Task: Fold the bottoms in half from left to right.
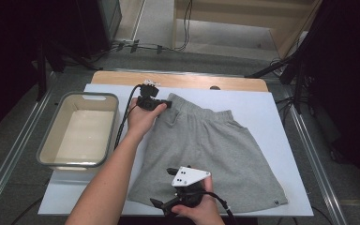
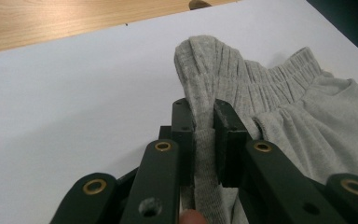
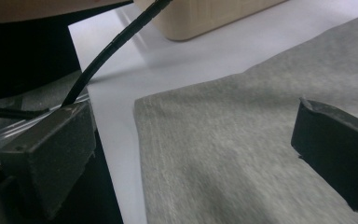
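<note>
Grey jersey shorts [image 1: 206,150], elastic waistband at the far edge, spread flat on a white sheet [image 1: 272,122] covering a wooden table [image 1: 178,80]; hem toward the near edge, small label at the near right hem corner. Left corner of waistband [image 2: 205,70] bunched and lifted, pinched between the two black jaws of the left gripper [image 1: 161,105], pads pressed onto the ribbed fabric on both sides; clenched on cloth, as seen close in the left gripper view. Right gripper [image 1: 161,202] at the near left hem corner, carrying a grey three-cornered plate, jaws spread wide apart; in the right gripper view, one jaw over the hem area, the other beyond the fabric edge, neither visibly pressing on cloth; released. Beige plastic tub [image 1: 79,131], grey-rimmed, standing left of the shorts, partly on the sheet. Black cables [image 1: 124,119] trailing from both grippers.
</note>
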Motion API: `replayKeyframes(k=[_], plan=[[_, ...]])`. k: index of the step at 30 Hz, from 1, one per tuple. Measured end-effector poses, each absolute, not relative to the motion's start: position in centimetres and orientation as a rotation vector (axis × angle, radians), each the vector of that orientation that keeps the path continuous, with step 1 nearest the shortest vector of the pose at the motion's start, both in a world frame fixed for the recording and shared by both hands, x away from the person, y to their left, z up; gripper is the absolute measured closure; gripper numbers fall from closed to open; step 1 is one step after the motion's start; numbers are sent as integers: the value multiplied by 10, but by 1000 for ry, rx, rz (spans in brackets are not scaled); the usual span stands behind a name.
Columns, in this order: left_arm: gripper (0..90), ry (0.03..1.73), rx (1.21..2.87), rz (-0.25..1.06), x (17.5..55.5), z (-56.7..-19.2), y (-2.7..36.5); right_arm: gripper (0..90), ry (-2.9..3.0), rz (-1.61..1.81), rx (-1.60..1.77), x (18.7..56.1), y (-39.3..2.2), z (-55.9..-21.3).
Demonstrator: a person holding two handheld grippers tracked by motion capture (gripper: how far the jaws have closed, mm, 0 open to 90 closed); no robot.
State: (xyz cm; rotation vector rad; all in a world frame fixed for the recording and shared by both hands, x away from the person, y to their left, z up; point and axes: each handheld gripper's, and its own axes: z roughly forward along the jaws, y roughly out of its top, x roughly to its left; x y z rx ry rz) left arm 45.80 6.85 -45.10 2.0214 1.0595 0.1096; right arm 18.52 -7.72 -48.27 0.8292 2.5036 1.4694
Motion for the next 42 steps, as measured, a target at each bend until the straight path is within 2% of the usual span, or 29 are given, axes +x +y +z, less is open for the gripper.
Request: replayKeyframes(k=[5,6,8,11,20,31,34,40,42], plan=[[805,1056,2030,113,457,-451,69,7,2529,1436,803,184,-62,-486],[805,1055,2034,114,457,-450,69,64,2527,1433,812,183,-60,-487],[805,1055,2029,116,456,-449,68,116,2521,1441,811,183,-55,-489],[805,1051,2031,120,456,-448,68,141,2551,1413,798,182,-47,-492],[804,1049,2042,119,457,-450,68,315,2618,1321,747,181,-22,-505],[803,1036,2050,115,457,-451,69,403,2624,1176,719,186,11,-515],[802,1040,2039,99,458,-452,72,492,2604,1144,710,185,13,-515],[803,1047,2038,98,456,-455,73,822,2626,1148,664,184,11,-514],[804,1048,2041,99,456,-454,73,839,2647,1169,663,186,7,-514]])
